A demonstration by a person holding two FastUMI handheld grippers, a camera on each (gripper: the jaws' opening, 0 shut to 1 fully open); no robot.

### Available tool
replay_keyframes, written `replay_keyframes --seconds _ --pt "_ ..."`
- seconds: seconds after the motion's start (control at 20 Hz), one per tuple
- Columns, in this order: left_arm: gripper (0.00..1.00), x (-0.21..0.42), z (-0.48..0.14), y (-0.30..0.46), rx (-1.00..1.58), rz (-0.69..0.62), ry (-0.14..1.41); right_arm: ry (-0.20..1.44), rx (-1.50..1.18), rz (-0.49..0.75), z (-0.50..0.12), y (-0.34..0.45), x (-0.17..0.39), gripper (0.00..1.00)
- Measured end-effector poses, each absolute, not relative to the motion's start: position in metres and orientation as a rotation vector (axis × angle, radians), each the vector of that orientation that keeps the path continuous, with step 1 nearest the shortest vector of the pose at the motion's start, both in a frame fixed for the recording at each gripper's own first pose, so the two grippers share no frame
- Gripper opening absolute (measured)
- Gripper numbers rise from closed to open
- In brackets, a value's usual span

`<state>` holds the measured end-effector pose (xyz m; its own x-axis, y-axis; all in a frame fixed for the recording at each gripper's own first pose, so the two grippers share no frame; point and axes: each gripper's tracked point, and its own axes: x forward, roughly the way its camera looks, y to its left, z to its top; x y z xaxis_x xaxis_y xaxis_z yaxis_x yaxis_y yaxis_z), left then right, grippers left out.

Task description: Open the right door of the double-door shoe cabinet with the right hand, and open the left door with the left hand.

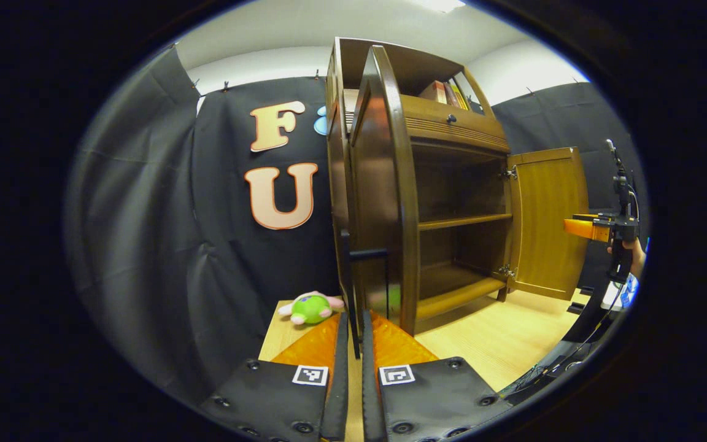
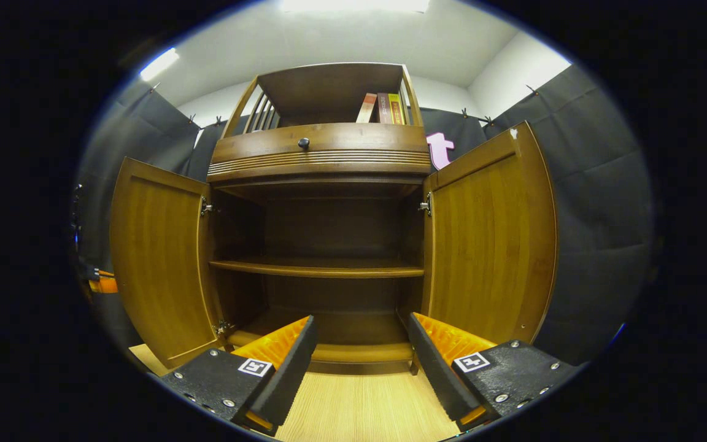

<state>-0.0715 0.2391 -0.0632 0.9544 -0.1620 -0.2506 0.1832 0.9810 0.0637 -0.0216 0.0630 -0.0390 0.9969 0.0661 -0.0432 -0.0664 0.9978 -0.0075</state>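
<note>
The tall brown wooden double-door shoe cabinet (image 2: pixel 323 245) stands on the pale wooden table (image 2: pixel 359 411) straight ahead of me, and in the right gripper view both of its doors are swung wide, so I judge the opening itself done on both sides. The right door (image 2: pixel 491 245), a plain panel of warm brown wood, stands out free of my right gripper (image 2: pixel 363 350), whose fingers are spread wide with nothing between them, aimed into the bare lower shelves. The left door (image 1: pixel 381 202) I see edge-on in the left gripper view, just ahead of my left gripper (image 1: pixel 355 344); its slim dark bar handle (image 1: pixel 353 288) runs down into the narrow slot between my two fingers, which are drawn close on either side of it, so I take it as clenched on that handle, though whether both pads truly press I can only judge. What is left, I think, is to let that handle go and draw the left hand back without nudging the door shut. A small green and pink plush toy (image 1: pixel 310 307) lies on the table beside the cabinet, partly hidden by the door. The handle's lower end is lost behind my fingers, and the books (image 2: pixel 381 107) on the top shelf are too small to make out.
</note>
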Motion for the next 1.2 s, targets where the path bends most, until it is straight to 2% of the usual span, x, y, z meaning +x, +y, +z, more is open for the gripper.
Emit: replay_keyframes --seconds 0.25,0.55,0.8,1.05,1.15,1.2 --pt "0.17 -0.105 -0.015 0.181 0.038 -0.175 0.176 0.069 -0.006 0.086 -0.047 0.062 -0.011 0.92" --pt "0.17 -0.048 0.010 0.090 -0.003 -0.157 0.073 0.061 0.011 0.119 -0.038 0.054 -0.006 0.92" --pt "0.17 -0.004 -0.015 0.037 -0.044 -0.090 0.085 0.054 0.017 0.116 -0.031 0.028 -0.006 0.92" --pt "0.17 0.018 -0.035 0.031 -0.041 0.029 0.066 0.095 0.033 0.114 -0.045 0.005 -0.002 0.92" --pt "0.18 0.022 -0.039 0.033 -0.060 0.067 0.054 0.103 0.041 0.113 -0.050 -0.001 0.001 0.92" --pt "0.32 0.025 -0.038 0.037 -0.046 0.092 0.043 0.105 0.044 0.110 -0.052 -0.004 0.004 0.92"
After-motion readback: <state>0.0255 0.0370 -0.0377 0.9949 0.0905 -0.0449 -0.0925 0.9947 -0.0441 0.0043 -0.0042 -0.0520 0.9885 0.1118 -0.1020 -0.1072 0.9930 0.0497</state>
